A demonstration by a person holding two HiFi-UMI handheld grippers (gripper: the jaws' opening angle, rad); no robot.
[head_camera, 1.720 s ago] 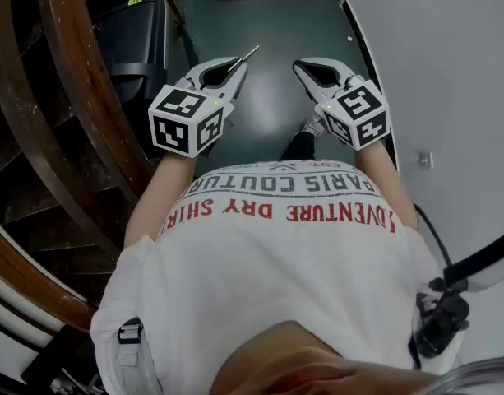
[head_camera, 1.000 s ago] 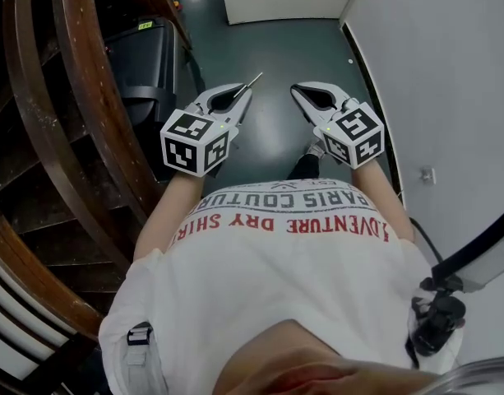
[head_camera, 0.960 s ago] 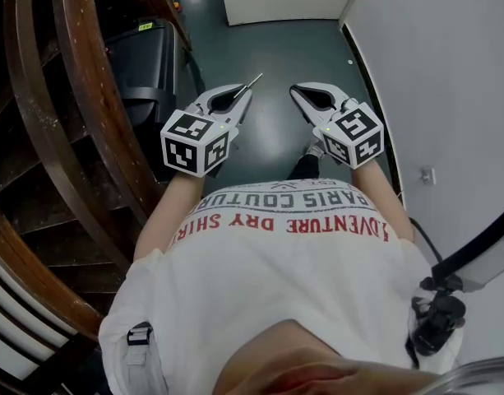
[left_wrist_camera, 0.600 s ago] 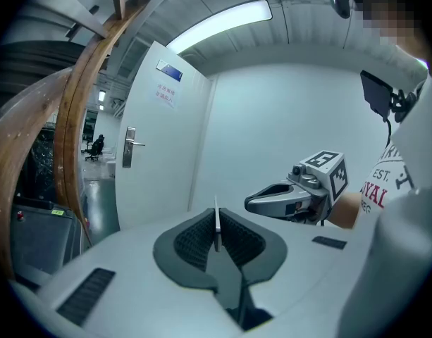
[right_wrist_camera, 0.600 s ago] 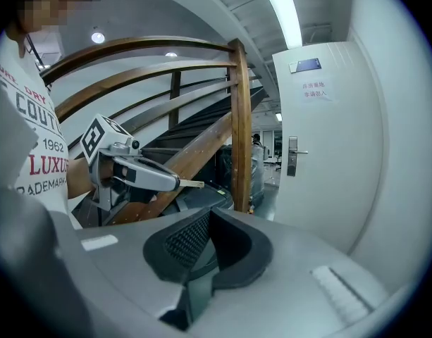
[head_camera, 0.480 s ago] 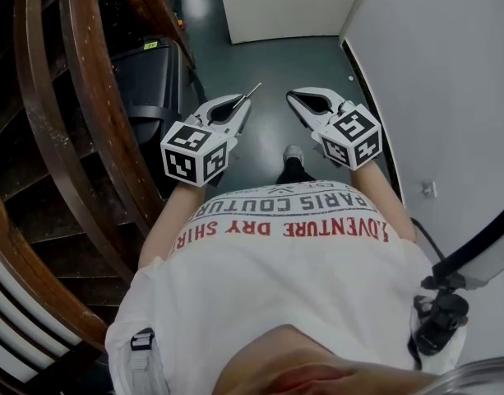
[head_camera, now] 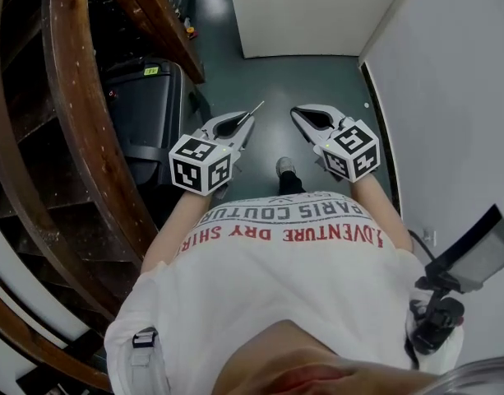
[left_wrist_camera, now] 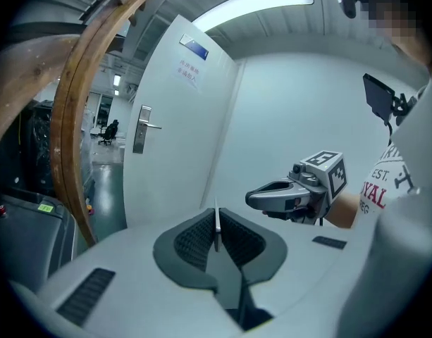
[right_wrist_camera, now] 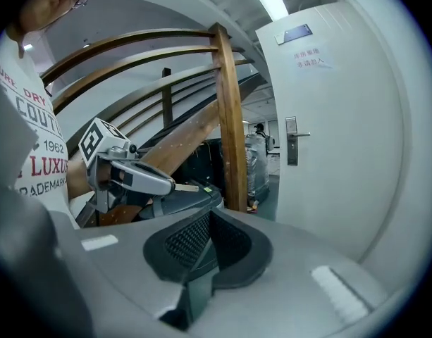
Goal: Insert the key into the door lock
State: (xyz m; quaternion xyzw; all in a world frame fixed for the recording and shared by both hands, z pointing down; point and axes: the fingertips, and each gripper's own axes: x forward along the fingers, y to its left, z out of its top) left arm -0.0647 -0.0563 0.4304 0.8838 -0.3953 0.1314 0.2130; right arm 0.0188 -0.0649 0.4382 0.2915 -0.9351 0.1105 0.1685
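Observation:
A thin metal key (head_camera: 256, 108) sticks forward out of my left gripper (head_camera: 248, 118), which is shut on it. In the left gripper view the key (left_wrist_camera: 216, 225) stands edge-on between the pressed pads. My right gripper (head_camera: 296, 112) is level with the left one, shut with nothing in it. The white door (head_camera: 317, 15) stands ahead of both. Its handle and lock plate (left_wrist_camera: 141, 128) show in the left gripper view, and the handle (right_wrist_camera: 293, 139) also shows in the right gripper view, some way off. Each gripper sees the other: the right gripper (left_wrist_camera: 266, 198) and the left gripper (right_wrist_camera: 172, 186) with the key.
A curved wooden stair banister (head_camera: 79, 113) runs along the left, with a post (right_wrist_camera: 230, 118) near the door. A black case (head_camera: 145, 113) stands below the stairs. A white wall (head_camera: 457, 97) closes the right side. Dark floor (head_camera: 317, 76) leads to the door. The person's shoe (head_camera: 284, 168) is below the grippers.
The person has stepped forward: the door fills more of the top of the head view, and the black case sits closer. Both grippers travelled along, still side by side and shut.

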